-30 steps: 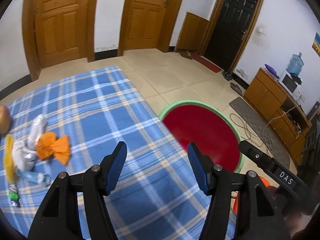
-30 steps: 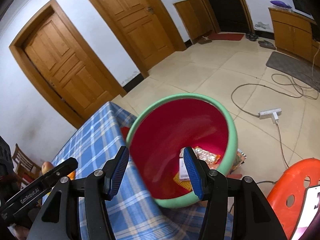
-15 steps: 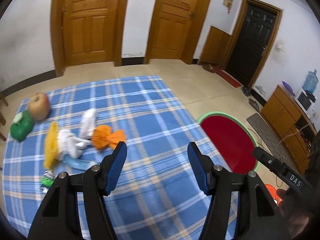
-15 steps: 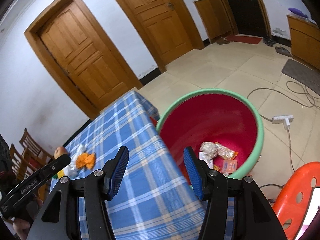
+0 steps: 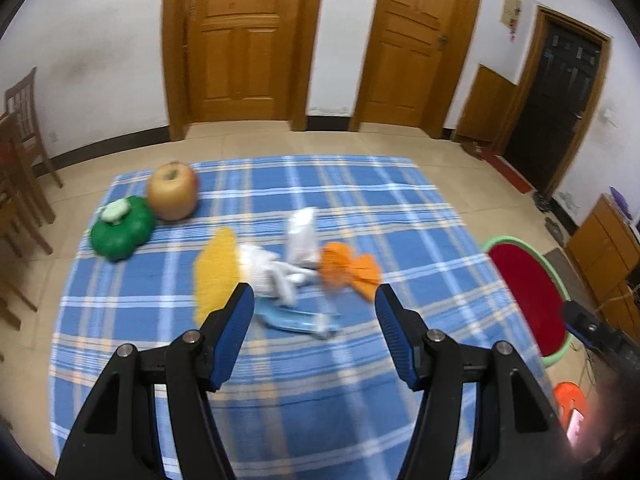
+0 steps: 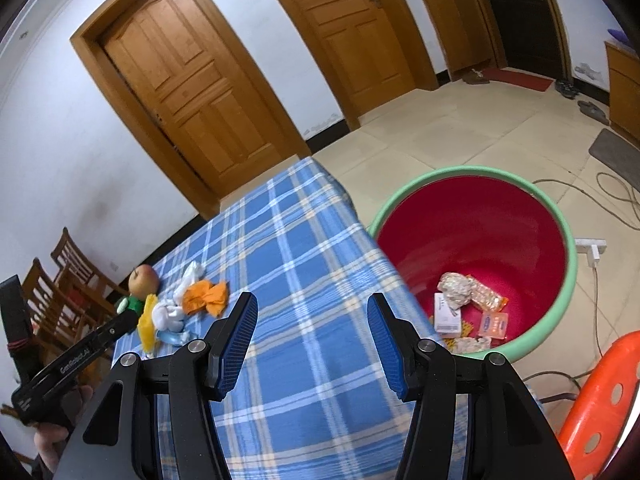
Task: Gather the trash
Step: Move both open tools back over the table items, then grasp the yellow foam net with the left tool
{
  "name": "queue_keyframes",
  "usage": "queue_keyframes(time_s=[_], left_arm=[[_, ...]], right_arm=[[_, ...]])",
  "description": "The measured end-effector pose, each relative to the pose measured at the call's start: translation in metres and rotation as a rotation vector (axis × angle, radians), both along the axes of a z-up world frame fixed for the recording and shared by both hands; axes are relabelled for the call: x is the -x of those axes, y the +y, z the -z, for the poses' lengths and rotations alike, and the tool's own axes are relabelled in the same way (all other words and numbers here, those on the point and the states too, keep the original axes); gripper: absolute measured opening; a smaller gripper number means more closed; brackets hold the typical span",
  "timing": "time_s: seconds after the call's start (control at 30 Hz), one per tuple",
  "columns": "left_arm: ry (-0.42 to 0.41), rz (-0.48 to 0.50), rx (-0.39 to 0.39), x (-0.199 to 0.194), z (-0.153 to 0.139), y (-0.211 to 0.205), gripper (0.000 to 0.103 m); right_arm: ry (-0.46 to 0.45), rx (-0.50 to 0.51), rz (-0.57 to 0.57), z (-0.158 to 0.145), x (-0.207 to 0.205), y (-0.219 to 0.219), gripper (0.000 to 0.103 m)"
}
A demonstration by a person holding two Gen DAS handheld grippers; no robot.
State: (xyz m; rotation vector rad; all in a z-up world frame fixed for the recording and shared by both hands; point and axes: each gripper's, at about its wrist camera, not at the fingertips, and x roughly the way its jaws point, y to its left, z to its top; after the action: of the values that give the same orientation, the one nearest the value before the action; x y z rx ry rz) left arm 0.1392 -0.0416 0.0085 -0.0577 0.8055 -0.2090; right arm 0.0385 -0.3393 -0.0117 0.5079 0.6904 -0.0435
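A heap of trash lies mid-table on the blue checked cloth: an orange wrapper, a yellow wrapper, crumpled white tissue, a white packet and a light blue wrapper. My left gripper hovers open just in front of the heap, nothing between its fingers. My right gripper is open and empty above the cloth, beside the red bin with a green rim. Several wrappers lie in the bin. In the right wrist view the heap's orange wrapper sits far left.
An apple and a green toy sit at the table's far left corner. Wooden chairs stand left of the table. An orange stool stands at lower right, with cables and a power strip on the floor behind the bin.
My left gripper has swung left, away from the bin, so the trash heap now sits straight ahead. My right view has also turned left, showing more table and the bin's contents.
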Motion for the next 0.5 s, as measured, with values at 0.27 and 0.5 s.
queue_keyframes(time_s=[0.27, 0.5], left_arm=[[0.048, -0.088, -0.009, -0.022, 0.019, 0.042, 0.063], [0.09, -0.093, 0.011, -0.036, 0.039, 0.053, 0.063]], right_arm=[[0.028, 0.016, -0.043, 0.003, -0.011, 0.021, 0.058], [0.052, 0.032, -0.066, 0.004, -0.018, 0.036, 0.059]])
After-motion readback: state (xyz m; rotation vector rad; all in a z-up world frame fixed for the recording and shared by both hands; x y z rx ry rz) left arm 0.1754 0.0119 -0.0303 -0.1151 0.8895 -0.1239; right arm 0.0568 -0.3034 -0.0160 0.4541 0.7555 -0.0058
